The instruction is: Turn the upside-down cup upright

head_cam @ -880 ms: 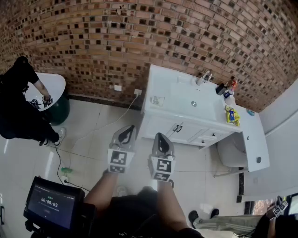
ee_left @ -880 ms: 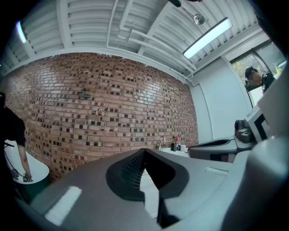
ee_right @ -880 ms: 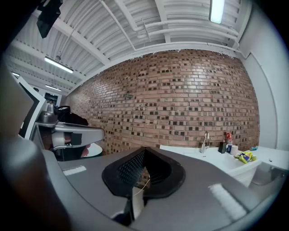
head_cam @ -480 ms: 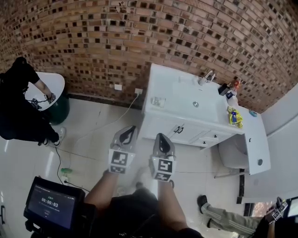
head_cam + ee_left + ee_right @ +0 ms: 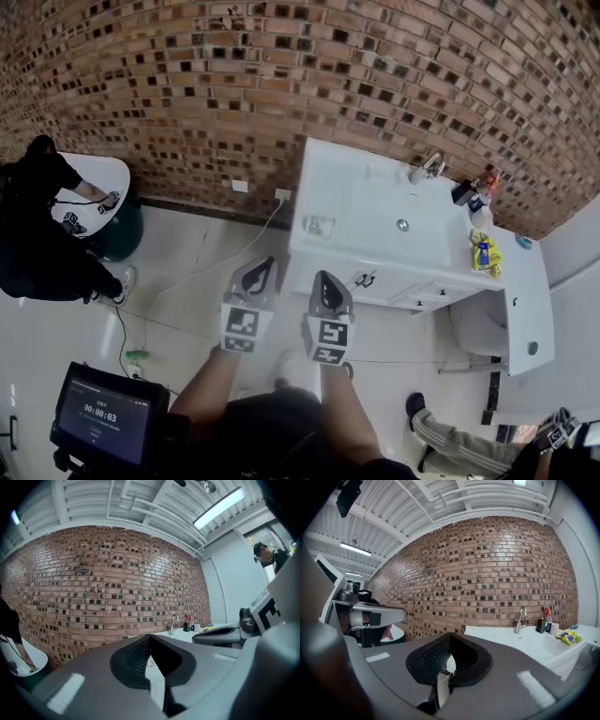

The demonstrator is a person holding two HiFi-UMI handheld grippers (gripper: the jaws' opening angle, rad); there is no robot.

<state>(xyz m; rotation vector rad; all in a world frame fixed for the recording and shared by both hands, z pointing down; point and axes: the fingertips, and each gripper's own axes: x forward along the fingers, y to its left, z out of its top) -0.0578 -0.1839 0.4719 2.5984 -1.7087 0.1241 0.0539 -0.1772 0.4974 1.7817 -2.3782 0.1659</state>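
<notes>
A small clear cup (image 5: 320, 226) stands at the left end of the white vanity counter (image 5: 337, 178); it is too small to tell which way up it is. In the head view my left gripper (image 5: 257, 272) and right gripper (image 5: 324, 285) are held side by side over the floor tiles, well short of the vanity and pointing towards it. Both are shut with nothing between the jaws. In the left gripper view the left gripper (image 5: 149, 639) has its jaws closed to a point, and the right gripper (image 5: 449, 637) looks the same in its own view.
The counter has a basin (image 5: 403, 211), a tap (image 5: 429, 169), bottles (image 5: 478, 192) and a yellow item (image 5: 485, 253). A person in black (image 5: 37, 225) works at a small white table on the left. A cable and green plug (image 5: 138, 355) lie on the floor. A screen (image 5: 98, 412) sits low left.
The vanity has shifted a little lower and to the right in the head view. Both grippers keep their pose and stay shut. A person's leg at bottom right has moved.
</notes>
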